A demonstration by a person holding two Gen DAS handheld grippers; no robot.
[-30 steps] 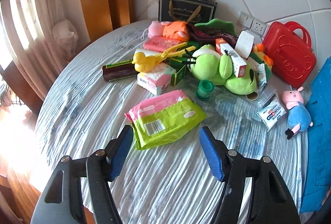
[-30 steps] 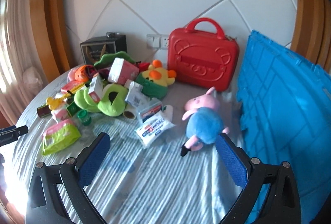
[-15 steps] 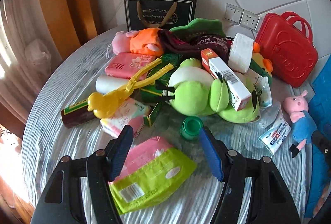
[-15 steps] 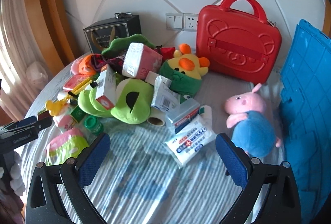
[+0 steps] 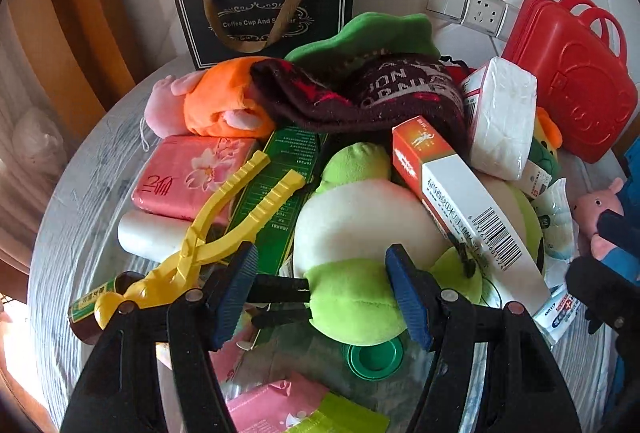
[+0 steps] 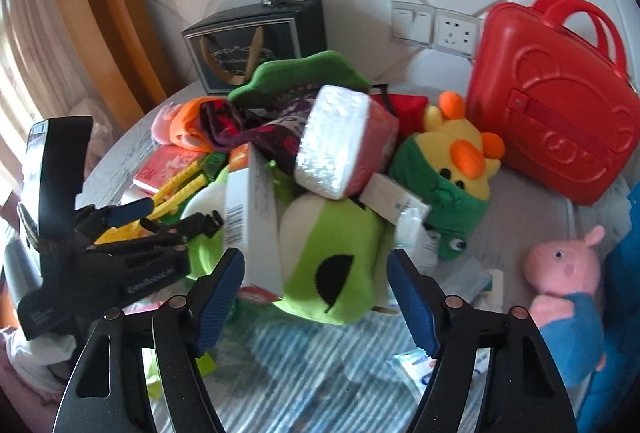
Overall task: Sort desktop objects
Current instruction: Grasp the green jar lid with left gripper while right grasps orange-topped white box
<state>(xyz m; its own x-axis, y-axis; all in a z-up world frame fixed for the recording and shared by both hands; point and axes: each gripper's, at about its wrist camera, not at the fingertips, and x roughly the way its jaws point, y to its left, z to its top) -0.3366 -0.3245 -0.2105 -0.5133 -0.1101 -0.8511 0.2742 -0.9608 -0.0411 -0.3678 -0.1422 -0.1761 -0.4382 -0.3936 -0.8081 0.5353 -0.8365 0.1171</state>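
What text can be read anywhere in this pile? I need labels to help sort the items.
"Coffee Cup And S...er", partly hidden by the handle: black gift bag.
"NON" and letters like "ORNIA", seen upside down, partial: dark knitted cloth.
Barcode digits and small print: white and red carton, too small to read.
Green box, pink tissue pack, blue and white sachet: print unreadable.

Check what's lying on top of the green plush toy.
A long white and red carton lies slanted across the green plush toy, with a wrapped tissue pack above its upper end. Whatever sits under the toy is covered.
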